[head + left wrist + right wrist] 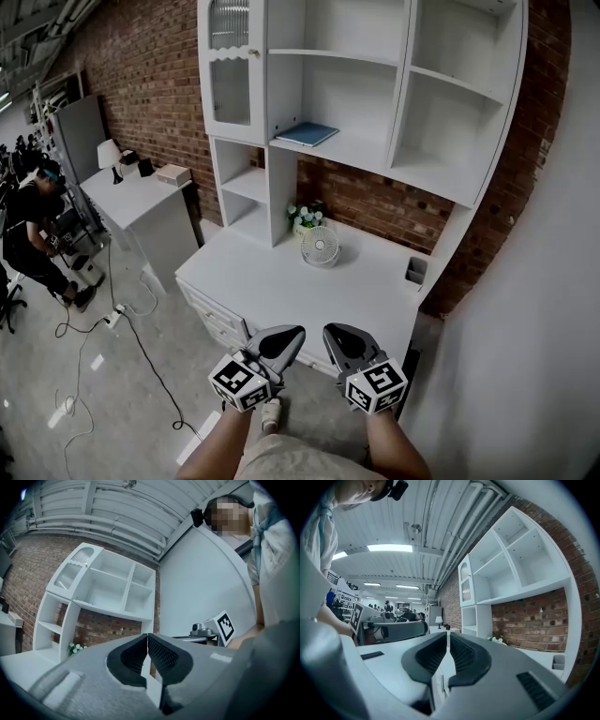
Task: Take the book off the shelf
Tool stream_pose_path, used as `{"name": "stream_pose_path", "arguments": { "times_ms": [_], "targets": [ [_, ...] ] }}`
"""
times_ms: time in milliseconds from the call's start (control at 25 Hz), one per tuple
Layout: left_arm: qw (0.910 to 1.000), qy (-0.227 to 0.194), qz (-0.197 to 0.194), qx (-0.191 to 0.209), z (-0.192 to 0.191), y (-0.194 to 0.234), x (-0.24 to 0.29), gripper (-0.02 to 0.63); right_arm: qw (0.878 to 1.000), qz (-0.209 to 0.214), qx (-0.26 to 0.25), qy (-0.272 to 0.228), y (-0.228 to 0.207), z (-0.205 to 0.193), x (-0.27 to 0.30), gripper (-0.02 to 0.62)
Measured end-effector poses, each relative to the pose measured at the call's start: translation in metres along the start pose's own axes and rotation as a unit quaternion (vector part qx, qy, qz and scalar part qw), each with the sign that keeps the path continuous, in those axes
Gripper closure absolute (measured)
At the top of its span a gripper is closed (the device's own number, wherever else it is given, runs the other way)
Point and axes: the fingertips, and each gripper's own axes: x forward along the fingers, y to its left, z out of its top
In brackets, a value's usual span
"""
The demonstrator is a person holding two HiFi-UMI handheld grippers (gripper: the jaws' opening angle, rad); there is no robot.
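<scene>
White table [272, 281] with drawers stands against a red brick wall [150, 84] and carries a white shelf unit [347, 103]; the floor [56, 375] is grey and glossy. The blue book [307, 133] lies flat on a middle shelf, well apart from both grippers. Below it on the table stand a small round fan [321, 247], a pot of flowers [305, 216] and, near the right edge, a grey pen holder [416, 270]. A cable [141, 342] trails over the floor. A person [33, 230] stands far left by a second table [141, 202] with a lamp [110, 155]. The left gripper [286, 339] and right gripper [339, 339] hang side by side before the drawers.

In the left gripper view the fingers [159, 653] are pressed together on nothing, and the shelf unit shows tilted beyond them.

In the right gripper view the fingers [461, 653] seem closed too, with a thin slit at most and nothing in it. Shelf unit and brick wall lie to the right.
</scene>
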Motion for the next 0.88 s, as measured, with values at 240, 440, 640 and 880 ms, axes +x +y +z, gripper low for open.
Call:
{"name": "stream_pose_path", "arguments": {
  "times_ms": [240,440,640,880],
  "targets": [
    [0.9999,0.005,-0.014,0.002,-0.004,0.046,0.024,0.595,1.0,-0.007,-0.008,0.004,-0.028,0.001,0.043,0.575],
    [0.9994,0.011,-0.029,0.012,0.0,0.093,0.045,0.595,1.0,-0.013,-0.017,0.007,-0.051,0.005,0.088,0.56],
    [0.9988,0.02,-0.045,0.004,0.003,0.142,0.062,0.595,0.999,-0.025,-0.018,0.012,-0.072,0.009,0.134,0.541],
    [0.9978,0.024,-0.061,0.004,0.008,0.192,0.077,0.595,0.999,-0.044,-0.02,0.012,-0.092,0.015,0.181,0.526]
  ]
}}
